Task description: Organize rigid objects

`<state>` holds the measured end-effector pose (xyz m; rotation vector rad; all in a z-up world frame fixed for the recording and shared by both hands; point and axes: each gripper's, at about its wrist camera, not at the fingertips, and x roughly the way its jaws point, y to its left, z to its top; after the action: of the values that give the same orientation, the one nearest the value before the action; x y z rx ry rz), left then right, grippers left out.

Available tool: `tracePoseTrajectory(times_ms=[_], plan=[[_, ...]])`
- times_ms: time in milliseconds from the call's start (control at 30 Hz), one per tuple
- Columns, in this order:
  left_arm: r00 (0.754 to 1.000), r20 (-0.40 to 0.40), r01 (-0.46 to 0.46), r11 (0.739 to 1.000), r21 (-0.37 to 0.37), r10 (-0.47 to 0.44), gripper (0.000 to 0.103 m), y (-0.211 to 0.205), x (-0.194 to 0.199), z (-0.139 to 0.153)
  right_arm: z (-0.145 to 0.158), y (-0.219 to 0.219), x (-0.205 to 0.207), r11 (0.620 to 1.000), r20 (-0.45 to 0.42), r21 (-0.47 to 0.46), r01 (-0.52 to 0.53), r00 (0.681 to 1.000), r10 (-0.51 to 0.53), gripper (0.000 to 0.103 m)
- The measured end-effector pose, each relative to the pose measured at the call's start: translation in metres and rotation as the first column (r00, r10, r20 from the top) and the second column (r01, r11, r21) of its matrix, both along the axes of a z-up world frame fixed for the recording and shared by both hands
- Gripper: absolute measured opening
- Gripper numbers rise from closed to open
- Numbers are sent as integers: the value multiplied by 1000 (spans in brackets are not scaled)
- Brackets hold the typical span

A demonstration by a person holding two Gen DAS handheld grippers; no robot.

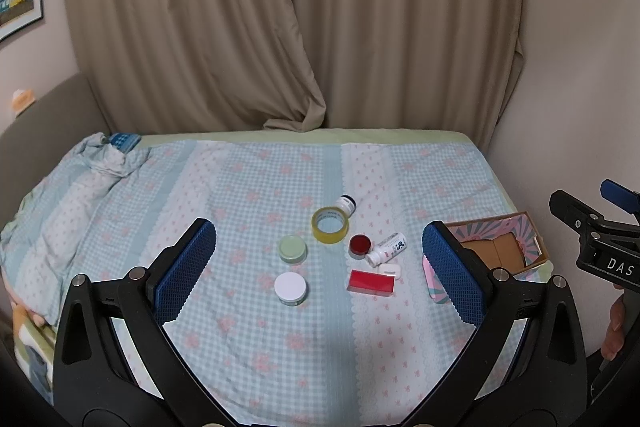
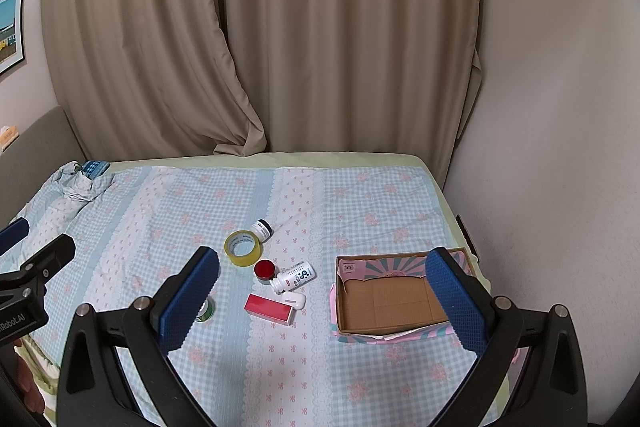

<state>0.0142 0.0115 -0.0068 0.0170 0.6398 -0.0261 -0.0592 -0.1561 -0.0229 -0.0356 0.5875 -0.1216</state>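
Both the left tongs (image 1: 318, 267) and the right tongs (image 2: 322, 297) are wide and hold nothing, so gently pinch the red box (image 2: 269, 309) between the right tongs, then drop it into the cardboard box (image 2: 384, 301) just right.

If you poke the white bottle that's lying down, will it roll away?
Probably a little: the white bottle is round and lies on its side. The soft checked bedcover should slow it, and the red-lidded jar close beside it may block one way.

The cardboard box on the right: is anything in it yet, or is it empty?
Empty. In the right wrist view the cardboard box shows only its bare brown floor; the red box lies outside on the cloth.
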Motion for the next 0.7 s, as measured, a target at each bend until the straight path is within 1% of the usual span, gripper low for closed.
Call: tracePoseTrajectory(times_ms=[700], plan=[[1000,-2,0,1000,0,0,102,0,5,1,0,0,4,1000,0,1,2,1000,-2,103]])
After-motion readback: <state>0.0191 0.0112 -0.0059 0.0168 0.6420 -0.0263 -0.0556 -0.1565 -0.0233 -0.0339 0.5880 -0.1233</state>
